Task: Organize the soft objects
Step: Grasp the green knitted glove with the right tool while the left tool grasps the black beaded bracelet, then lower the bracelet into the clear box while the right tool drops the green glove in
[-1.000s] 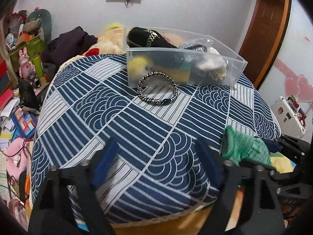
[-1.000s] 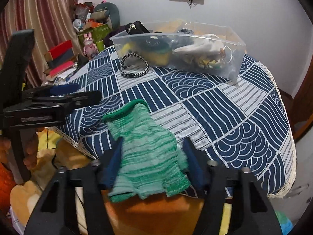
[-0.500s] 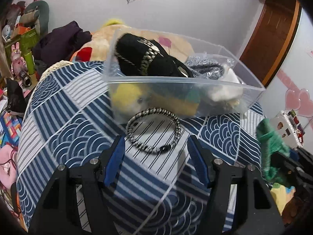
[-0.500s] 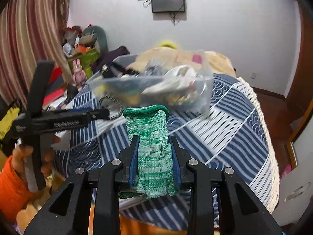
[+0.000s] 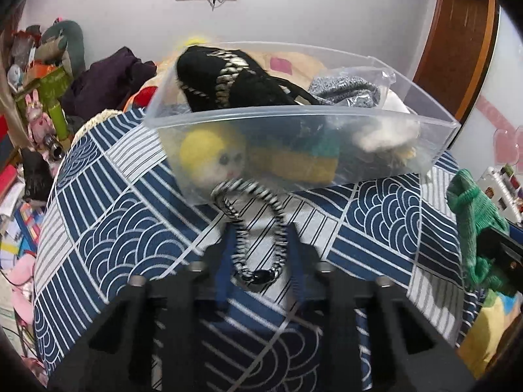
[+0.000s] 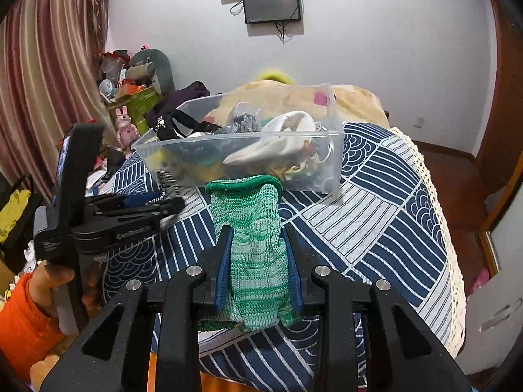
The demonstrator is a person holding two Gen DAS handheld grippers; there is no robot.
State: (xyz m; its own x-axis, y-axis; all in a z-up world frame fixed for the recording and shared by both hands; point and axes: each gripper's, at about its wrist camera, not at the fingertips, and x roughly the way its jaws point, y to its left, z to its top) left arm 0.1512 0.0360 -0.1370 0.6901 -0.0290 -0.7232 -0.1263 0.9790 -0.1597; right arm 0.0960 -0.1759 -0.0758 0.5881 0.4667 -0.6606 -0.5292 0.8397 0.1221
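Both grippers hold 1 item: left gripper (image 5: 258,258) pinches the bracelet (image 5: 253,225), right gripper (image 6: 258,268) the glove (image 6: 251,245). Lift each above the bin (image 6: 327,134) rim, near the table's (image 6: 376,228) far edge, before releasing.

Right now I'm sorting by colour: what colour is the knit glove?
Green, striped light and dark; the knit glove shows best in the right wrist view.

White lettering runs along the black body of the left gripper (image 6: 170,201), seen from the right wrist camera; it appears to begin "Gen" but blurs beyond that. A second small white print on its handle is too tiny to read.
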